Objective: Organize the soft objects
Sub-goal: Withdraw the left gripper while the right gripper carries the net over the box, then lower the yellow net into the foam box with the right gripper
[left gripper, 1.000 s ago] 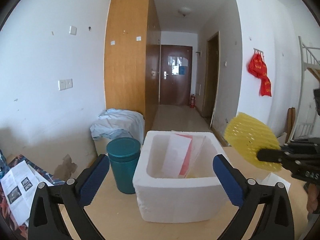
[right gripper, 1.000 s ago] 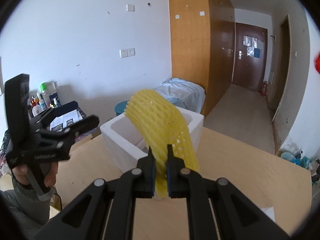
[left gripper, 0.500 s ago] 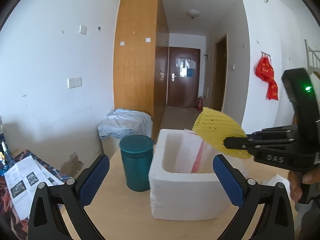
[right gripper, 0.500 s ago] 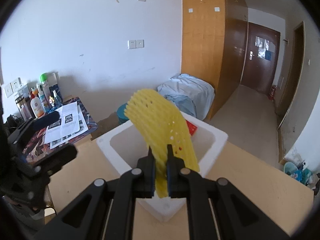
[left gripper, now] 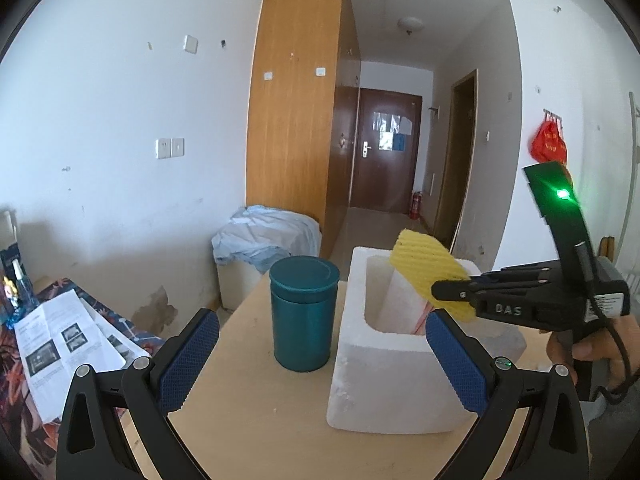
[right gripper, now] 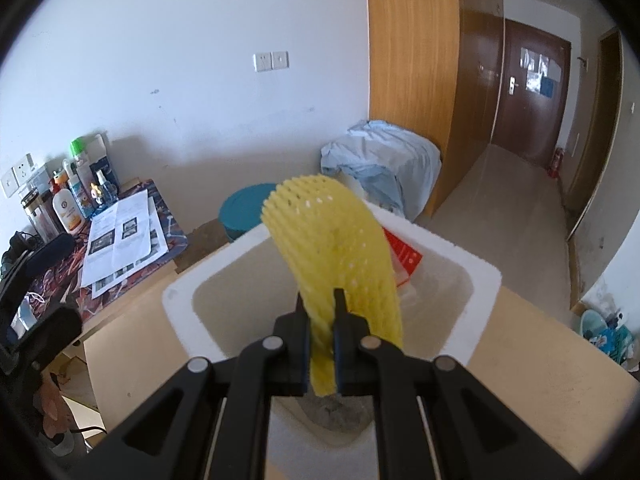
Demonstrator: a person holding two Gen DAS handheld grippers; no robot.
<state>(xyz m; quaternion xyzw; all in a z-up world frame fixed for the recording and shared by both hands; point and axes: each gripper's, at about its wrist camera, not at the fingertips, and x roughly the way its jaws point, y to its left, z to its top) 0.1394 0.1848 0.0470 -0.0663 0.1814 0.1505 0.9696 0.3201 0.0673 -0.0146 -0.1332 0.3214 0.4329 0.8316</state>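
Overhead, my right gripper [right gripper: 320,300] clamps one yellow foam net [right gripper: 336,240] above one white foam box [right gripper: 476,292], my left gripper [left gripper: 320,344] gaping, one teal canister [left gripper: 304,312] at nine o'clock.

On the table [left gripper: 256,420] the foam box [left gripper: 384,376] sits to the right of the lidded canister [left gripper: 304,312], the two just beside each other; inside the box a flat packet [right gripper: 404,256] leans against the far wall; above the box opening hangs the foam net sleeve [right gripper: 336,248], pinched at its near end in the right gripper [right gripper: 320,320]; left of the table lies a lower surface with printed sheets [left gripper: 60,344] on it, bottles [right gripper: 68,204] behind them by the wall; beyond the table, a covered bundle [left gripper: 268,236] on the floor.
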